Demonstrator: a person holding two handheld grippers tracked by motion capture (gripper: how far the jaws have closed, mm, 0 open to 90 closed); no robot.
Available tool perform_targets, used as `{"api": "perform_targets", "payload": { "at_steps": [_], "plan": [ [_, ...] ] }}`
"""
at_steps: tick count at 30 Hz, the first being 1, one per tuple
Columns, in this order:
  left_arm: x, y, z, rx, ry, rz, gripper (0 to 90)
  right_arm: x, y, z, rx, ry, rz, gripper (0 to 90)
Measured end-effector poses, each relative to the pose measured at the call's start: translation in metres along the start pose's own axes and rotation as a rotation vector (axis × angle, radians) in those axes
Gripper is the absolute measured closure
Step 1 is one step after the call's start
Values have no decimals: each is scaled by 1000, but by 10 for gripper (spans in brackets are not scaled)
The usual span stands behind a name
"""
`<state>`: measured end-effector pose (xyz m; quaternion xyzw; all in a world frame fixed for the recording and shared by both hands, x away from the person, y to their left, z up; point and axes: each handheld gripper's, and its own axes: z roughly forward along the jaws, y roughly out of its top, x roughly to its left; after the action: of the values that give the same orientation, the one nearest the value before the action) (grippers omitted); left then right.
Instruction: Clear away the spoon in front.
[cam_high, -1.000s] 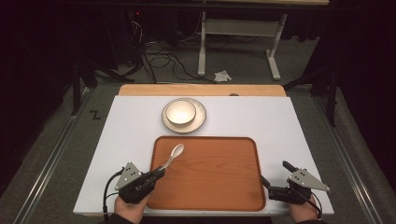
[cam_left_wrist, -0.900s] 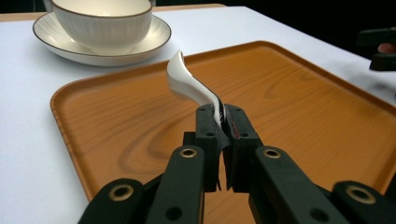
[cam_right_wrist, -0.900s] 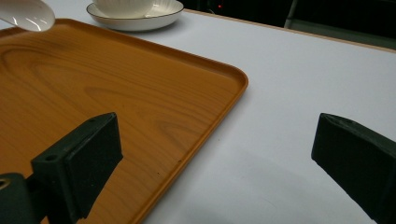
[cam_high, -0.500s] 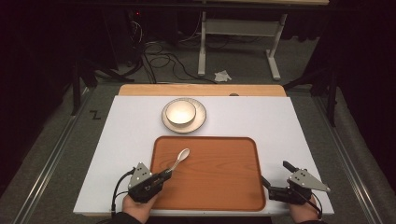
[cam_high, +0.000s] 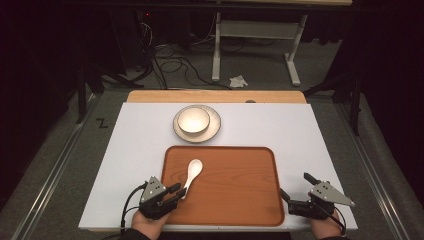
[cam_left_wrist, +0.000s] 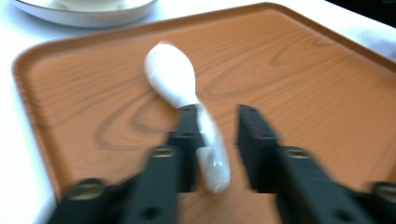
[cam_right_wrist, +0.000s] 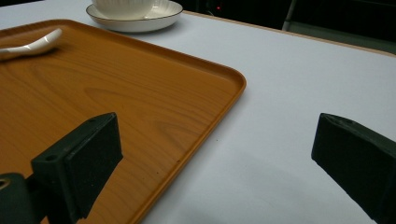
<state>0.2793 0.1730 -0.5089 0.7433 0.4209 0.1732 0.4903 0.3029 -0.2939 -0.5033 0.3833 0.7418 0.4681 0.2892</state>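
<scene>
Dark room, cables on the floor behind, and a white table (cam_high: 300, 130) carrying the whole scene — you're at the release step. Your left gripper (cam_high: 176, 192) sits at the tray's (cam_high: 240, 200) near-left corner, and its jaws have just been opening: the white spoon (cam_high: 192, 171) lies flat on the wood, handle between the parted jaws, one pad beside it and a clear gap on the other side, so it looks set down rather than gripped. Its bowl end points toward the far edge of the tray, where the bowl (cam_high: 194, 120) stands on its saucer (cam_high: 215, 125) just beyond, on the table.

Your right gripper (cam_high: 295, 192) waits just off the tray's near-right corner, jaws spread wide over bare table, nothing between them.

Next, I'd say, draw the left hand straight back along the handle — no sideways drift, or a pad will drag the spoon.

From above you get the layout, but the handle is half hidden by the gripper; the left gripper view shows that gap at the handle (cam_left_wrist: 212, 154), though blurred. The right gripper view catches the spoon's bowl end (cam_right_wrist: 32, 44) lying low on the tray
</scene>
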Motion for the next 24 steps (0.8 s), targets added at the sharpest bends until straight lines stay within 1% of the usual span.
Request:
{"api": "perform_targets", "payload": {
  "at_steps": [2, 4, 7, 11, 13, 15, 16, 17, 19, 20, 22, 24],
  "plan": [
    [0, 1, -5, -20, 27, 0, 485, 0, 0, 0, 0, -1, 1, 24],
    [1, 1, -8, -26, 44, -8, 440, -1, 0, -1, -1, -1, 0, 24],
    [6, 2, -11, -24, 55, -28, 452, -1, 0, -1, -3, -1, -1, 24],
    [12, 1, -11, 2, 48, -61, 541, 0, 0, 0, -2, 1, 0, 24],
    [15, 1, -9, 37, 52, -68, 613, -1, 0, 1, -3, 4, -5, 24],
    [15, 0, -7, 87, 71, -55, 770, 0, 0, 2, 0, 4, -2, 24],
    [15, 0, -4, 122, 89, -44, 843, 0, 1, 2, 2, 5, -1, 24],
    [13, 0, -1, 159, 107, -31, 890, 0, 1, 2, 0, 6, -6, 24],
    [10, -1, 5, 226, 147, 3, 899, 0, 1, 3, 0, 7, -8, 24],
    [8, -1, 8, 246, 155, 14, 900, 0, 1, 3, -1, 8, -8, 24],
    [5, 0, 11, 271, 153, 23, 900, 1, 2, 3, -2, 11, -8, 24],
    [1, 0, 14, 282, 144, 30, 900, 1, 2, 3, -2, 11, -6, 24]
  ]
}}
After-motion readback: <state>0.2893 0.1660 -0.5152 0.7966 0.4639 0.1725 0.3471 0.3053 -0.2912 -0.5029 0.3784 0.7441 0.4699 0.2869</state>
